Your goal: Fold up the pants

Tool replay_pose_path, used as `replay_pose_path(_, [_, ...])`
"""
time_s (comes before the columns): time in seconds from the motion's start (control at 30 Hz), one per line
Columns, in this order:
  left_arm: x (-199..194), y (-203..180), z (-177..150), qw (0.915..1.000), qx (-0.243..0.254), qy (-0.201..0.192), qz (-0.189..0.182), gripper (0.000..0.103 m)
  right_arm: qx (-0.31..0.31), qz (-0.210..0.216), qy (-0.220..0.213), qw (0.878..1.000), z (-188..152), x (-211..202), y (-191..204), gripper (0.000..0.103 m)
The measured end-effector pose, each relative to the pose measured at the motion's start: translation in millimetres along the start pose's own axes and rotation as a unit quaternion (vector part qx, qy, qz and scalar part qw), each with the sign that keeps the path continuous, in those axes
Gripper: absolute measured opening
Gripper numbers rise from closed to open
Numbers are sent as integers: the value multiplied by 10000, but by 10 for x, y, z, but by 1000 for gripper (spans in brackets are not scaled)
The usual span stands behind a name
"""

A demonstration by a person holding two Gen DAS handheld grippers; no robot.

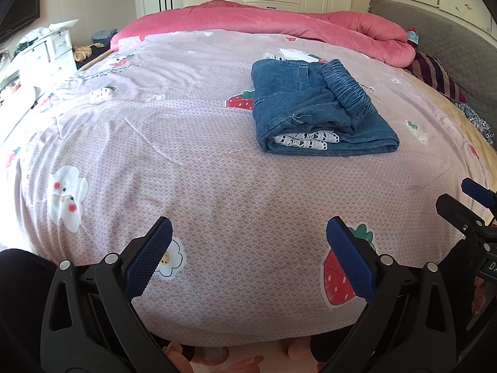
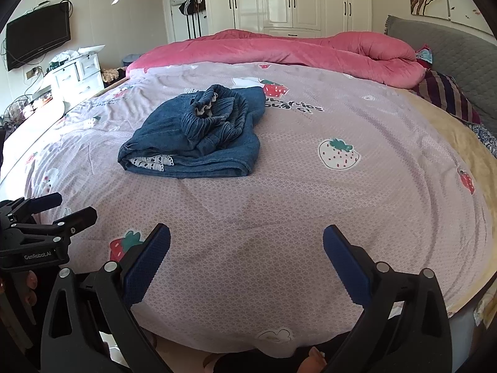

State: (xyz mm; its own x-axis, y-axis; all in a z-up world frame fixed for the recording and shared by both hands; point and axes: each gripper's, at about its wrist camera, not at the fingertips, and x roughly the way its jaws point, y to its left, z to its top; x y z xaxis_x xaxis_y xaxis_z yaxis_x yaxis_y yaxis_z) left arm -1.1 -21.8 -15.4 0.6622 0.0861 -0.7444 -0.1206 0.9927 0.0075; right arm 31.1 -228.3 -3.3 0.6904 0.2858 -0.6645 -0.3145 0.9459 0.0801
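Observation:
Blue denim pants [image 1: 320, 108] lie folded into a compact bundle on the pink strawberry-print bedspread [image 1: 192, 161], elastic waistband on top and a white patterned lining showing at the near fold. In the right wrist view the pants [image 2: 192, 136] sit left of centre. My left gripper [image 1: 248, 233] hovers open over the near part of the bed, well short of the pants, with nothing between its blue pads. My right gripper [image 2: 247, 237] is likewise open and empty near the front edge. Each gripper shows at the side of the other's view: the right gripper [image 1: 466, 202] and the left gripper [image 2: 52, 208].
A rolled pink quilt [image 2: 295, 49] lies across the far side of the bed. A grey headboard [image 2: 450, 46] and a striped pillow [image 2: 444, 93] are at the right. A white dresser [image 2: 77, 74] and wall TV [image 2: 37, 37] stand at the left, white wardrobes [image 2: 295, 0] behind.

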Motion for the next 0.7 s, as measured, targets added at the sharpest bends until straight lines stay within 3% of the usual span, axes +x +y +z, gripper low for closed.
replay_pose_path(0.7, [-17,-53,-30,9991,186,2,381,93,14,-86,52,9999,-20,25,0,98])
